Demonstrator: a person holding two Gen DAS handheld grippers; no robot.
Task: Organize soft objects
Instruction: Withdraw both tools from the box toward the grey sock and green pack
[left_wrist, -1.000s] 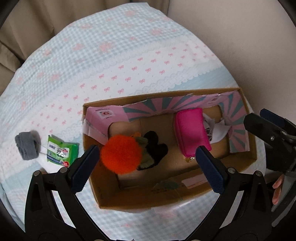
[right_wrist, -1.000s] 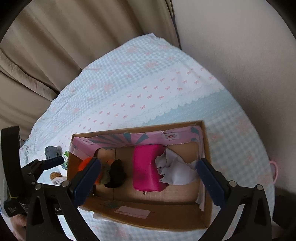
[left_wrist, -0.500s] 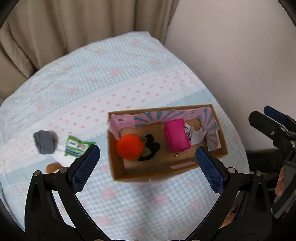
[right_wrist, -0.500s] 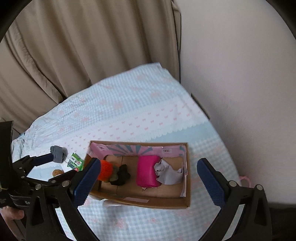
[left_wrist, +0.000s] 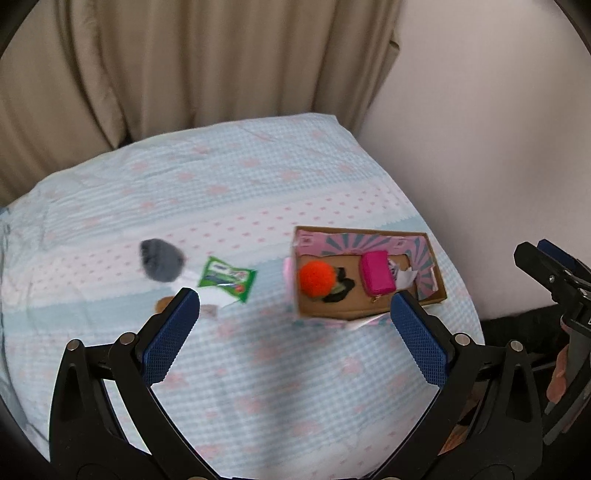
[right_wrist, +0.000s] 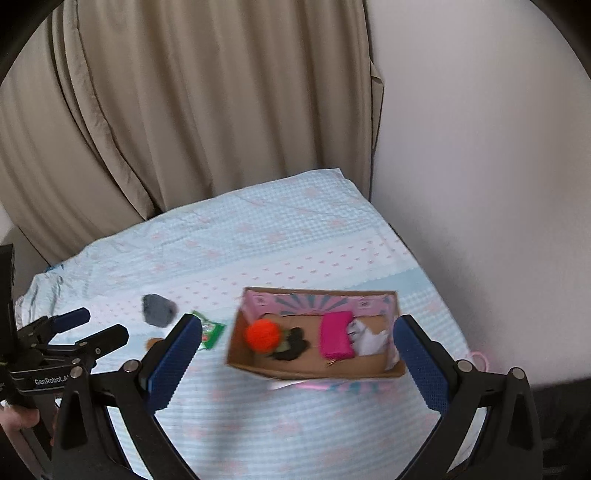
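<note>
A beige pleated curtain (right_wrist: 184, 110) and a plain pale wall (right_wrist: 480, 147) stand behind a bed covered in a light-blue checked sheet with pink bows (left_wrist: 258, 192). On the sheet's right side sits an open brown cardboard box with a pink-and-teal printed inner flap (left_wrist: 369, 314). Both tools hang well above the bedding, holding nothing: the left gripper (left_wrist: 295, 325) has its blue-padded fingers (left_wrist: 168, 336) spread wide apart, and the right gripper (right_wrist: 297, 354) is likewise wide apart.

Inside the box, from left to right, lie a fluffy orange pom-pom ball (left_wrist: 316, 277), a black soft item (left_wrist: 340, 290) whose form is too blurred to tell, a bright pink fabric pouch (left_wrist: 376, 272) and a crumpled white cloth (right_wrist: 369, 338).

Outside the box, to its left on the sheet, rest a green plastic tissue packet (left_wrist: 227, 277), a grey fuzzy soft lump (left_wrist: 160, 259) just beside it, and a small brown object (left_wrist: 164, 303), partly hidden by a gripper finger.
</note>
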